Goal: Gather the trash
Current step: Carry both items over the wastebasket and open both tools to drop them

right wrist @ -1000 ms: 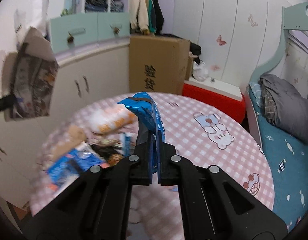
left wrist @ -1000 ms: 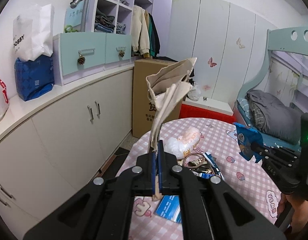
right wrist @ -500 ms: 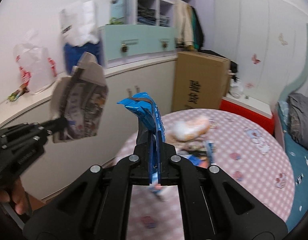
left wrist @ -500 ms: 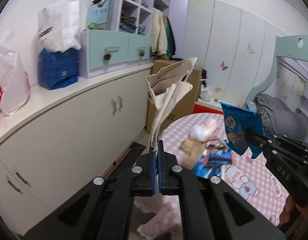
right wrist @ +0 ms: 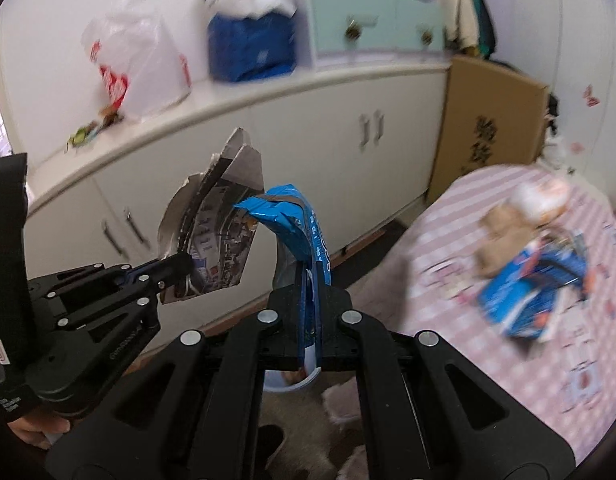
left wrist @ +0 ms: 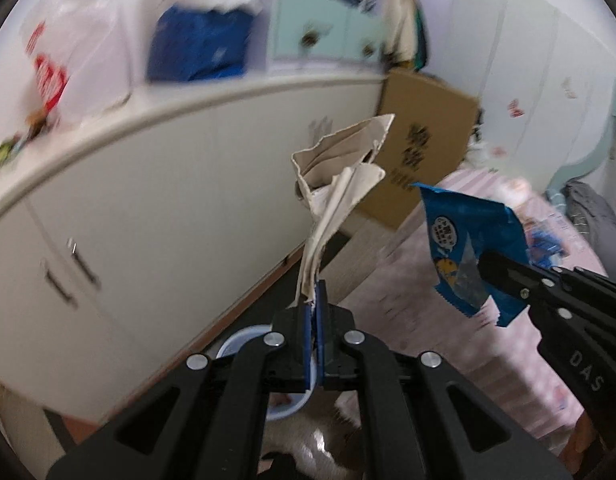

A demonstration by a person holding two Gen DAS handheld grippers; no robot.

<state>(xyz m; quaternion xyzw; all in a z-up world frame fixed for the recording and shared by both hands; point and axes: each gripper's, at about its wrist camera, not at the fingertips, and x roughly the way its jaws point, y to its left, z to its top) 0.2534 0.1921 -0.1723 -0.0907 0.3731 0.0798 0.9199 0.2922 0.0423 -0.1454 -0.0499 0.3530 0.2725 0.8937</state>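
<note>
Beside the round desk (right wrist: 460, 240) with its pink checked cloth, both views have swung away from the desk top toward the long white cabinet (left wrist: 155, 200) and down to the floor, where a round white bin with a blue rim (left wrist: 243, 340) now shows below the tongs. That suggests the carry is near its end and the drop comes next. The left tongs (left wrist: 316, 300) are pressed together, pinching the bottom edge of a crumpled beige paper wrapper (left wrist: 340, 184) that stands up above them. The right tongs (right wrist: 310, 280) are likewise clamped on a folded blue foil snack packet (right wrist: 295, 216). More trash, a blue carton (right wrist: 524, 300) and crumpled wrappers, lies on the desk, so another trip looks needed.
</note>
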